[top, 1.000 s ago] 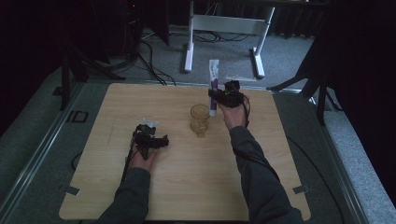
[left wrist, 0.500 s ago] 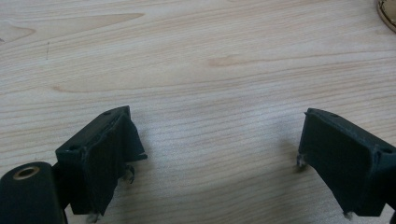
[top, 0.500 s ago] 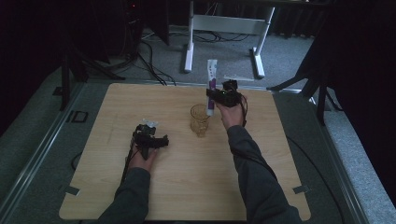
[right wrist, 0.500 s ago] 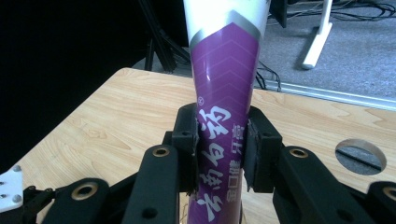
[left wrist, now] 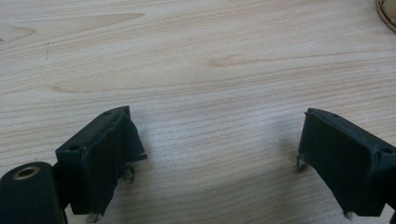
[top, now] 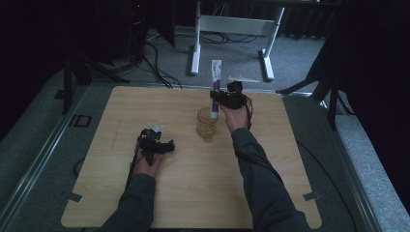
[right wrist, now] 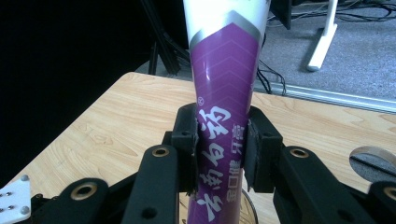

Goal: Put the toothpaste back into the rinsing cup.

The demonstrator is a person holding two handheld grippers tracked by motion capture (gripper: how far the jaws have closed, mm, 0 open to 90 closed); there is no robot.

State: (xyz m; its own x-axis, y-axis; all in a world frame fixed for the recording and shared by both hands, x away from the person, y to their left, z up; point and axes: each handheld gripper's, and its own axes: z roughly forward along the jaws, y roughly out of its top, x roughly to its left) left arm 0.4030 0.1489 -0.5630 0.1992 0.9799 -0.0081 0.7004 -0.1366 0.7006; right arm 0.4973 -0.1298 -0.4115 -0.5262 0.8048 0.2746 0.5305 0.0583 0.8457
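A purple-and-white toothpaste tube [top: 215,79] stands upright in the air, and my right gripper [top: 223,98] is shut on its lower half. In the right gripper view the two jaws press the tube [right wrist: 223,70] from both sides, with the right gripper [right wrist: 219,135] over the table's far side. The tube's lower end hangs at the far rim of a clear amber glass [top: 207,124]; whether it is inside, I cannot tell. My left gripper [top: 154,143] rests on the wooden table [top: 193,193], left of the glass. It is open [left wrist: 219,154], with bare wood between the jaws.
The glass's rim [left wrist: 387,10] peeks in at the top right of the left gripper view. Beyond the table's far edge stand a white metal frame [top: 232,24] and black cables on a grey carpet. Dark stands flank the table.
The right gripper with the tube has shifted very slightly left, toward the glass. The left gripper has stayed where it was.
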